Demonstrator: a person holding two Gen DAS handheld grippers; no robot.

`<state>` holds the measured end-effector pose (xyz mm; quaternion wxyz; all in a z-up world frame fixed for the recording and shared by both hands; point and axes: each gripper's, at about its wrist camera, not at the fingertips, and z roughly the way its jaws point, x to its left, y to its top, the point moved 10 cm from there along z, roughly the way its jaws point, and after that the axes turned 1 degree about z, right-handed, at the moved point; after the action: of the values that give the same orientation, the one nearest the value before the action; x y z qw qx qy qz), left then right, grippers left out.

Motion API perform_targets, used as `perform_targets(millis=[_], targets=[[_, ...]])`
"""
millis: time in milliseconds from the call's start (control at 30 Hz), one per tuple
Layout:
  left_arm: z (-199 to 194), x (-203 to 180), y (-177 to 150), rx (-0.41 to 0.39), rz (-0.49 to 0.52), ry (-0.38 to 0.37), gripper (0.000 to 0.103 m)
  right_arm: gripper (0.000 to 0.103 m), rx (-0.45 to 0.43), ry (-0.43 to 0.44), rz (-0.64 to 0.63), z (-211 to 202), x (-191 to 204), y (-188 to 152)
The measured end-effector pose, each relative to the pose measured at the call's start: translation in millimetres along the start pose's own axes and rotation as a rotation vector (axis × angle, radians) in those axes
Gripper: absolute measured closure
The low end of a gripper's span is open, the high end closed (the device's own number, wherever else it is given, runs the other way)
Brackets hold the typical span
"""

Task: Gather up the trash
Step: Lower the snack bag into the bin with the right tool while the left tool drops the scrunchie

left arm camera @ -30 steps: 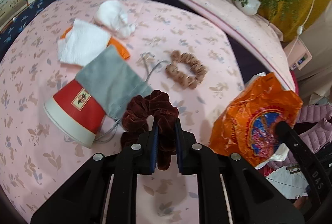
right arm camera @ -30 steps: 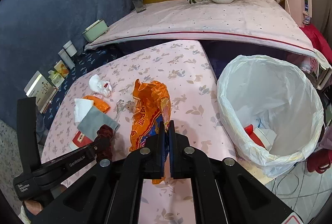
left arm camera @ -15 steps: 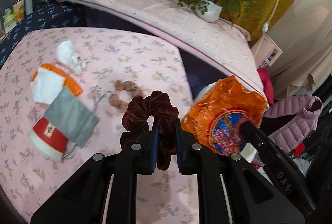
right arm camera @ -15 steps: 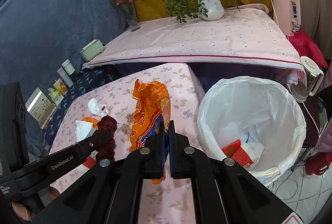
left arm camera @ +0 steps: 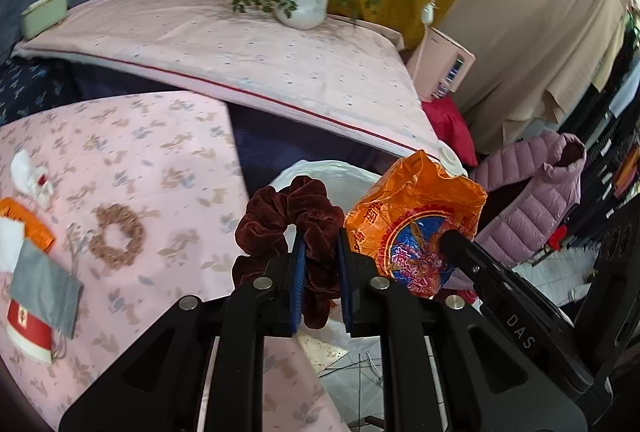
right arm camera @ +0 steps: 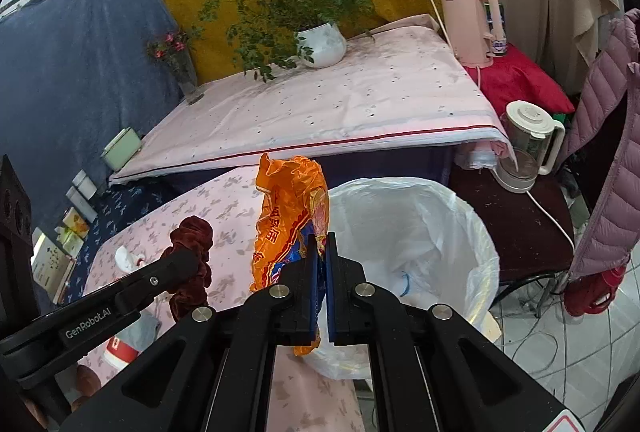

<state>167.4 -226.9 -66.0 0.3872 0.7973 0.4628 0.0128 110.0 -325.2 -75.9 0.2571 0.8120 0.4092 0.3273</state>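
— Two grippers, two loads: what does each view give that the other lacks?

— From the left wrist view, the left gripper (left arm camera: 321,264) has its jaws clenched on a dark red velvet scrunchie (left arm camera: 289,216), held up past the edge of the counter (left arm camera: 160,160). Only this view shows what lies on the floral cloth: a tan scrunchie (left arm camera: 117,236), a crumpled white tissue (left arm camera: 29,176), a grey pouch (left arm camera: 45,288) lying over a red and white paper cup (left arm camera: 28,328), and an orange packet (left arm camera: 32,228) at the left edge.

— And the right wrist view?

— There the right gripper (right arm camera: 321,272) has its jaws shut tight on an orange snack wrapper (right arm camera: 290,208), which stands up above them, just beside the rim of the white-lined trash bin (right arm camera: 420,232). That view looks into the bin's liner; the left one catches only a sliver of its rim behind the scrunchie. It also shows a pink kettle (right arm camera: 474,28), a blender jug (right arm camera: 528,144) and a potted plant (right arm camera: 320,44) on the cloth-covered surface behind.

— Any writing?

— The left gripper's arm reads "GenRobot.AI" in the right wrist view. The right gripper's arm reads "DAS" in the left wrist view. The wrapper carries red characters and a blue and red round emblem, too creased to read. The cup's label is too small to make out.
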Motion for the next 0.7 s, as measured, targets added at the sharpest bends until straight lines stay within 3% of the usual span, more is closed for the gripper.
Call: perform_targets(millis=[233,300,333,700], targets=[[26.7,-35.5,3.8,0.037,0.049,-0.037,0.083,0.099,0.001,-0.046,0.052,2.6,-37.9,4.6],[30.0,-38.4,6.2,0.036,0.041,-0.031,0.056,0.099,0.001,-0.056,0.059,4.1,-43.3,4.6],[29.8,-38.9,7.5,0.028,0.035,-0.028,0.053,0.098,0.002,-0.062,0.061,5.2,-46.0,5.1],[26.6,-17.5,6.7,0.001,0.037,0.074,0.045,0.086,0.008,-0.059,0.057,13.3,-44.1,2.6]])
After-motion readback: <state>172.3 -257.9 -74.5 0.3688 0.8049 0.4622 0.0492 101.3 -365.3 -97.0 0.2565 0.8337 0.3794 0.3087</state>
